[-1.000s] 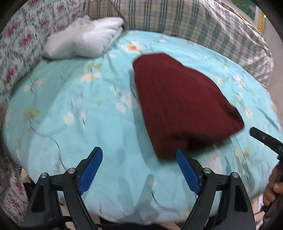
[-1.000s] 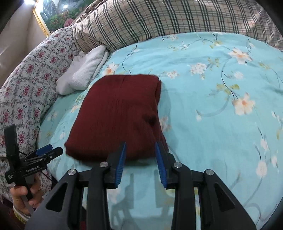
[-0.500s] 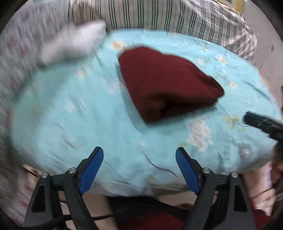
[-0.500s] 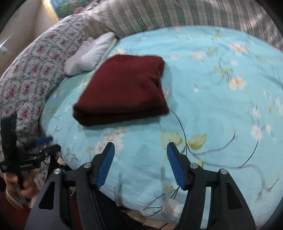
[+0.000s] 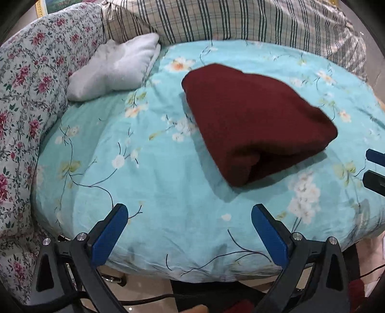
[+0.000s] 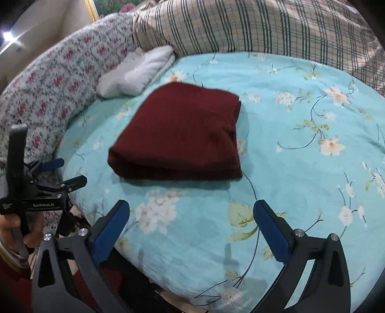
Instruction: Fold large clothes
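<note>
A dark red garment [image 5: 252, 125] lies folded into a thick rectangle on the turquoise floral bedsheet [image 5: 149, 173]; it also shows in the right wrist view [image 6: 182, 137]. My left gripper [image 5: 190, 226] is open and empty, held back near the bed's front edge, apart from the garment. My right gripper [image 6: 192, 224] is open and empty, also back from the garment at the bed's front edge. The left gripper shows at the left of the right wrist view [image 6: 62, 171], and the right gripper's fingertips [image 5: 375, 156] show at the right edge of the left wrist view.
A folded white towel [image 5: 115, 67] lies at the back left of the bed. A floral pillow [image 5: 26, 96] lines the left side and a plaid pillow [image 5: 240, 21] the back. The bed's front edge [image 5: 192, 272] drops to the floor.
Both grippers have pulled back from the folded garment toward the bed's front edge. The right gripper's jaws have opened from narrow to wide. The garment stays folded on the sheet.
</note>
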`<action>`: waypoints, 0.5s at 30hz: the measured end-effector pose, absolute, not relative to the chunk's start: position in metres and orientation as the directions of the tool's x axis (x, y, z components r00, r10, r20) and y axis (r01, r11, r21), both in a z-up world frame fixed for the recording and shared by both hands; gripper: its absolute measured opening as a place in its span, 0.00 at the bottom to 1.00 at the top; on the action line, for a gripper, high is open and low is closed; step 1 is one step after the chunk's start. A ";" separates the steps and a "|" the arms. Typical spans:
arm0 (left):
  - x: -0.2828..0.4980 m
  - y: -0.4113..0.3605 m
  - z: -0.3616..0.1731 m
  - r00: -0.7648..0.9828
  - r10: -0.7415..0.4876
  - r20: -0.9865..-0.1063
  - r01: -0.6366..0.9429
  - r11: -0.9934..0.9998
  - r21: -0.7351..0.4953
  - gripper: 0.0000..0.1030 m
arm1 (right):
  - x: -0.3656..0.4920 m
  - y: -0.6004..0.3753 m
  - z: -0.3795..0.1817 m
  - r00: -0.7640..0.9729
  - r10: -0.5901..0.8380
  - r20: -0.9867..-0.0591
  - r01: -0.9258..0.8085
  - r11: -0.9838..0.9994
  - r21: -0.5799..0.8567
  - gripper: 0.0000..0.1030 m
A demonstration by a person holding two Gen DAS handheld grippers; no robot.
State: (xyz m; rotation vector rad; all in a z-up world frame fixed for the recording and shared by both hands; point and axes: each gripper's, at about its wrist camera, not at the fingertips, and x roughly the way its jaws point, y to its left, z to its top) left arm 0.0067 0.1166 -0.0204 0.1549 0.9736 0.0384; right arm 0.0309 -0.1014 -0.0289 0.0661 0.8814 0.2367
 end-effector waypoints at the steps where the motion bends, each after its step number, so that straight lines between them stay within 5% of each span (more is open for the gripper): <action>1: 0.008 0.116 -0.022 0.560 0.113 -0.821 0.032 0.987 0.158 1.00 | 0.034 -0.101 -0.030 0.606 0.234 -0.760 -0.185 0.971 0.152 0.99; 15: 0.038 0.116 -0.018 0.563 0.116 -0.818 0.030 0.987 0.160 1.00 | 0.062 -0.077 -0.025 0.584 0.232 -0.778 -0.252 0.963 0.098 1.00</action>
